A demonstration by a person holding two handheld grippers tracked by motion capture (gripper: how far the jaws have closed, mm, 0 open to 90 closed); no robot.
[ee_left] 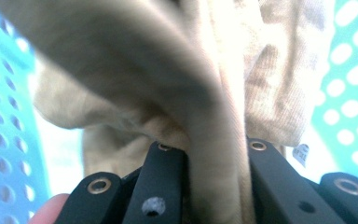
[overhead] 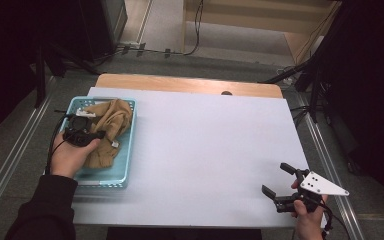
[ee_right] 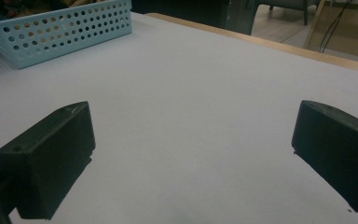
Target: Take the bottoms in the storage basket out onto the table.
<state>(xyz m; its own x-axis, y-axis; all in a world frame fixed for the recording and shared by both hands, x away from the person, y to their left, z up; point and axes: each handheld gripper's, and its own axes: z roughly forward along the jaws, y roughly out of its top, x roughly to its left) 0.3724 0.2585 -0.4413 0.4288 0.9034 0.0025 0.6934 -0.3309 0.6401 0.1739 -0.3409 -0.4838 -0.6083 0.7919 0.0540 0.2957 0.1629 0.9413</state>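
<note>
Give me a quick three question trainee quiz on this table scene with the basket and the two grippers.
1. True or false: the right gripper holds the tan cloth.
2. What does the cloth lie in?
3. The left gripper is: A open, B shut on the cloth.

Key:
1. False; its jaws stand open above the white table.
2. The light blue basket.
3. B; a fold is pinched between its jaws.

Left gripper (overhead: pixel 82 134) in blue basket (overhead: pixel 126 150) at 9 o'clock on tan cloth (overhead: pixel 111 125); right gripper (overhead: pixel 279 181) open at 5 o'clock.
</note>
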